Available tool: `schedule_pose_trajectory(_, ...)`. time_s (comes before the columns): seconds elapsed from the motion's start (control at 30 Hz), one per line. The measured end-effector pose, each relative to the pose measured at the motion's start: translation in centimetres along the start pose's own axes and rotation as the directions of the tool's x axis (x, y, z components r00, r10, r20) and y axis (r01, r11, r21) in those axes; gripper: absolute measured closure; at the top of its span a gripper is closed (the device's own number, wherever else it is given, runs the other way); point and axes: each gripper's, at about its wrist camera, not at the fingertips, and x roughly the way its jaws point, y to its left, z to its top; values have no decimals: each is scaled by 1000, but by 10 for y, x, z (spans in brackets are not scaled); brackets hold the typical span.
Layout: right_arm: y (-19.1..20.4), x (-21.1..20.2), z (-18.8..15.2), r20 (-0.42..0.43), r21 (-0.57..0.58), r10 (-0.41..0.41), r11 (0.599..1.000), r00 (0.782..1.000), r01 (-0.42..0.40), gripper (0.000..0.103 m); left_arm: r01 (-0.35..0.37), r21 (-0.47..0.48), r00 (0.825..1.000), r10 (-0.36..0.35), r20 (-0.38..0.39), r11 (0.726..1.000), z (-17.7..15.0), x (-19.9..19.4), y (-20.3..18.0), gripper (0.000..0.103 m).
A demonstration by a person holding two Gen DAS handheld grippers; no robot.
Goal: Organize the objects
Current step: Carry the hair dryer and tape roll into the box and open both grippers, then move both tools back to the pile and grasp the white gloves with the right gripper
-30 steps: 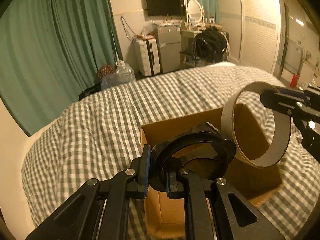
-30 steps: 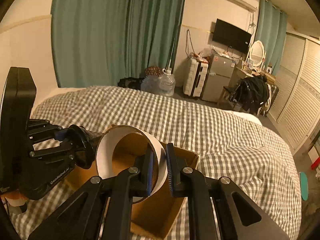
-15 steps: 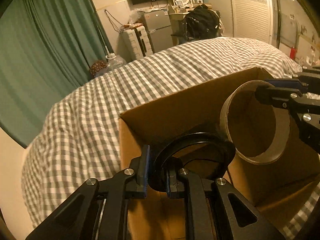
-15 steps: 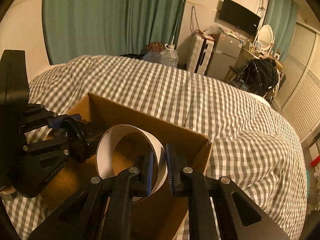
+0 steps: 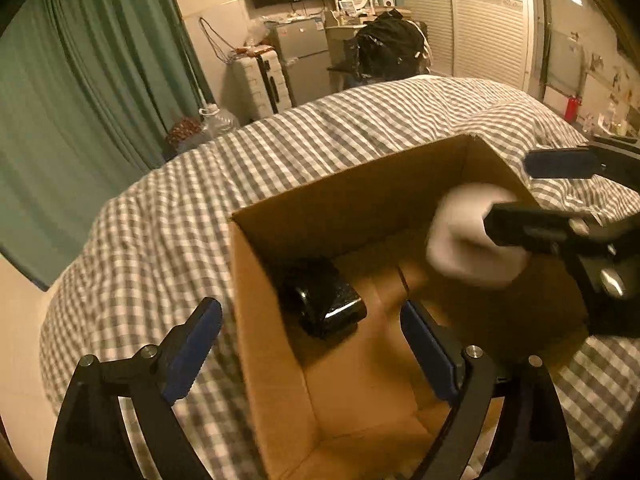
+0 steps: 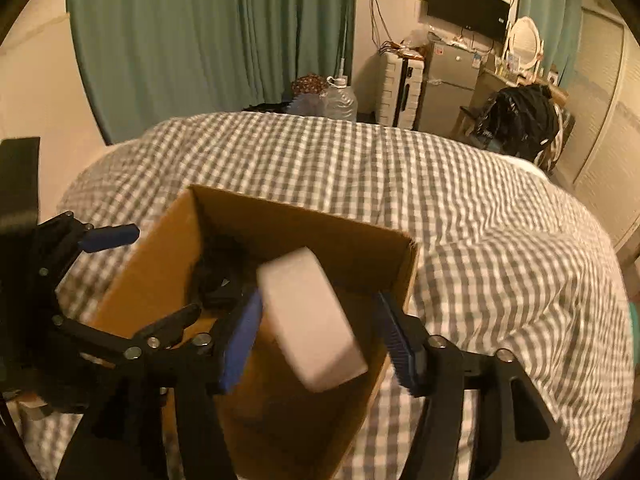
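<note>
An open cardboard box (image 5: 340, 184) (image 6: 300, 216) sits on a grey checked bed. A glossy black ring (image 5: 320, 304) (image 6: 220, 276) lies loose on the box floor by the left wall. My left gripper (image 5: 312, 340) (image 6: 140, 280) hangs over the box's near left corner. Its jaws are opening wide and hold nothing. A white cardboard ring (image 5: 468, 240) (image 6: 312, 320) is blurred and tilted over the box. It sits between the opening jaws of my right gripper (image 6: 318, 340) (image 5: 540, 196), and the pads do not press on it.
The checked bedcover (image 6: 480, 220) spreads all round the box. Beyond the bed stand green curtains (image 6: 200, 40), a water jug (image 6: 340, 100), a white suitcase (image 6: 400, 92), a small fridge (image 6: 448, 84) and a chair with a black bag (image 6: 516, 120).
Both grippers came down towards the box and went from shut to open. The black ring left the left jaws and dropped into the box. The white ring came free of the right jaws.
</note>
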Motion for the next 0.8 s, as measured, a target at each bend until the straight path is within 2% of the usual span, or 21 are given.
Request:
schedule_pose_trajectory(0.03, 0, -4, 0, -3, 7, 13, 1000, 1000, -13, 24, -3, -7, 1000, 3, -6, 1000, 0, -5, 2, 10)
schedule_pose_trajectory(0.17, 2, -26, -2, 1, 31, -5, 1000, 1000, 5, 24, -8, -42, 1000, 9, 11, 999, -5, -37, 13, 10)
schedule_pose_trajectory(0.33, 14, -78, -4, 64, 10, -21, 1000, 998, 20, 24, -22, -89, 999, 25, 29, 996, -10, -78, 25, 10)
schedule_pose_trajectory(0.43, 27, -113, -3, 110, -6, -34, 999, 993, 35, 24, 6, -149, 998, 3, 62, 989, -10, -114, 31, 9)
schedule_pose_trajectory(0.53, 39, -155, -3, 163, -26, -41, 999, 986, 46, 17, 23, -174, 995, -5, 103, 985, -15, -147, 35, 5)
schedule_pose_trajectory(0.73, 59, -225, -16, 252, -63, -51, 996, 966, 69, 10, -21, -176, 989, 46, 142, 984, -42, -199, 32, 2)
schedule_pose_trajectory(0.8, 64, -239, -24, 256, -74, -53, 994, 965, 74, 10, -5, -193, 986, 38, 163, 981, -59, -211, 32, 0)
